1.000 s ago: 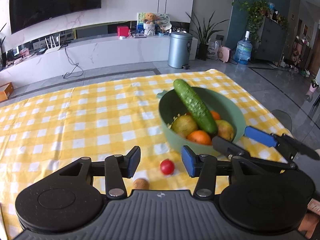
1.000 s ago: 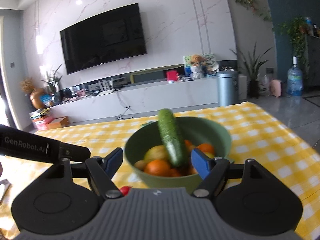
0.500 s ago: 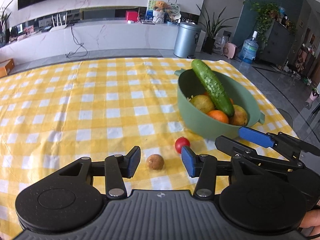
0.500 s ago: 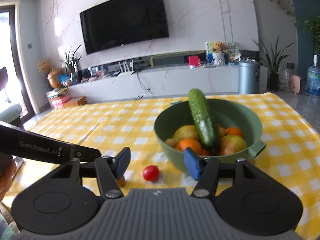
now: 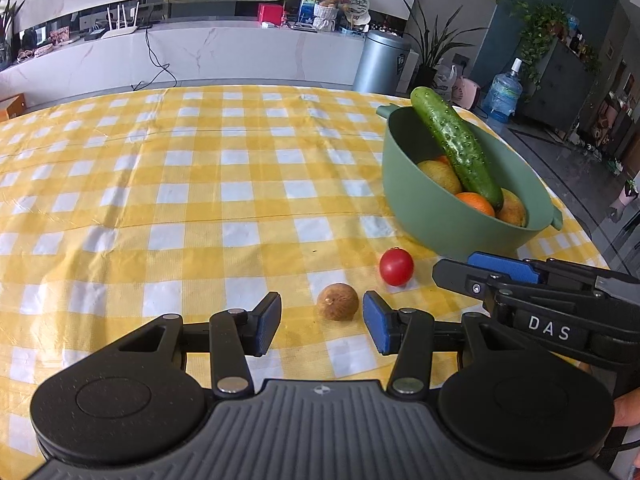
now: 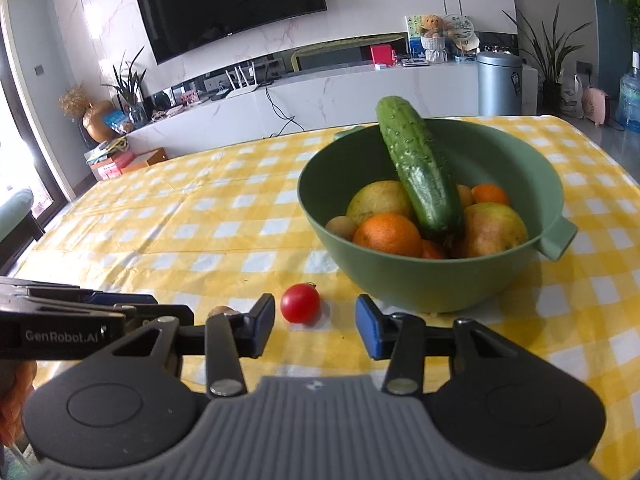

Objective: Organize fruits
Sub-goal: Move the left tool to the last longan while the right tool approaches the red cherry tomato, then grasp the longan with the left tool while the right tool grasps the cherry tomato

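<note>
Two small fruits left outside green bowl (image 6: 436,280): red tomato (image 6: 300,309) and brown round fruit (image 5: 338,302), both on checked cloth (image 5: 200,200). Left gripper (image 5: 322,322) half open around brown fruit, not touching. Right gripper (image 6: 316,330) just narrowing, empty, tomato slightly ahead.

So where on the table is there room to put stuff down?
The big checked stretch of tablecloth left of the green bowl is bare, out to the far edge. It is crowded near the front, where the tomato, the small brown fruit and both grippers sit close to the bowl.
</note>
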Tool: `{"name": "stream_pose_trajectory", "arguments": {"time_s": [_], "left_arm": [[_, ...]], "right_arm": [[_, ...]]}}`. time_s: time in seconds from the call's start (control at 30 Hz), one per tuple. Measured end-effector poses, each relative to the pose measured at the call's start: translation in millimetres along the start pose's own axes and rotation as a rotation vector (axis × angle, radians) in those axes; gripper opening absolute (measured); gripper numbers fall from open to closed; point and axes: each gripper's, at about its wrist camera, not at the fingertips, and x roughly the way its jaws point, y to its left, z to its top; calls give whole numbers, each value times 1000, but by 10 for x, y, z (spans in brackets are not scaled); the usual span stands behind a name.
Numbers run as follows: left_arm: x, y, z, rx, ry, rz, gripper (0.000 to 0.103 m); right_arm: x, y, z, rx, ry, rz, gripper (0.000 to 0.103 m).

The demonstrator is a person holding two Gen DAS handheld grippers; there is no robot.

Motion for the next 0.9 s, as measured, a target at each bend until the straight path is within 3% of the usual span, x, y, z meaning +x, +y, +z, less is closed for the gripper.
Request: {"name": "stream_pose_trajectory", "arguments": {"time_s": [0.2,0.57,0.9], "left_arm": [[87,54,-28,-8,3,-19,55],[239,29,-39,27,13,-29,51],[357,-70,-63,66,6,-30,38]], "right_arm": [[80,47,-1,-26,1,-11,35],[195,86,-12,-54,12,7,34],[276,35,-10,-17,34,23,29]]}}
